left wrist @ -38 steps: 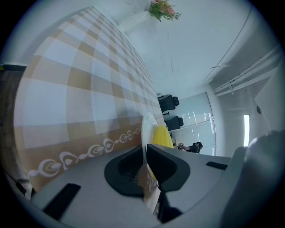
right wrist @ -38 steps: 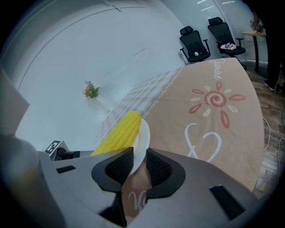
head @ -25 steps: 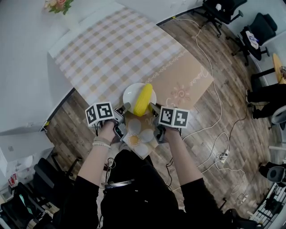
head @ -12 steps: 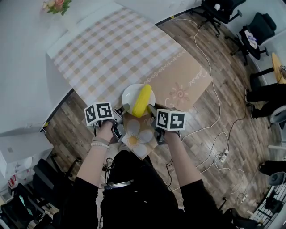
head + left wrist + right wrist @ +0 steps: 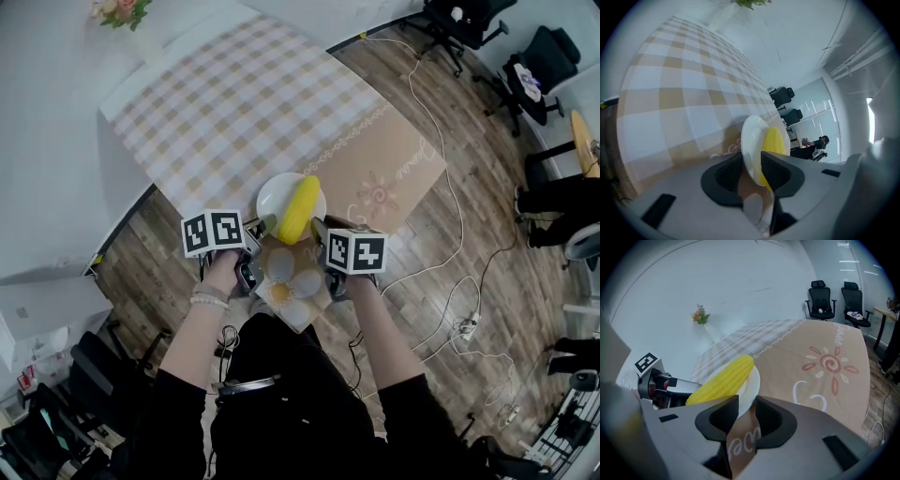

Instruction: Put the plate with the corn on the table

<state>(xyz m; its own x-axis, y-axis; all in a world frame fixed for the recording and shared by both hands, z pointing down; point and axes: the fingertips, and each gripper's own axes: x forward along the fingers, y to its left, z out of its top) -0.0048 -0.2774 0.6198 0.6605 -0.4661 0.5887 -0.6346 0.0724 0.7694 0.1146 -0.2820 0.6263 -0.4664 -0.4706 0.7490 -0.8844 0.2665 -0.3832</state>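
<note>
A white plate [image 5: 275,194] with a yellow corn cob [image 5: 298,208] lies on the near corner of the table [image 5: 234,103]. My left gripper [image 5: 265,223] is at the plate's left rim and my right gripper [image 5: 317,228] at its right rim. In the left gripper view the plate [image 5: 751,138] and corn [image 5: 775,140] stand between the jaws of the left gripper [image 5: 751,166], which are opening. In the right gripper view the plate [image 5: 752,383] edge and corn [image 5: 724,378] sit at the right gripper [image 5: 746,411]. Its jaws are closing a little, and cloth shows in the gap.
The table carries a checked cloth with a beige sun-print border [image 5: 380,192]. A vase of flowers [image 5: 120,11] stands at the far end. Office chairs [image 5: 464,23] and loose cables [image 5: 459,253] are on the wooden floor to the right.
The plate with the corn and both grippers have shifted slightly forward over the table corner. The left marker cube has moved a little to the right.
</note>
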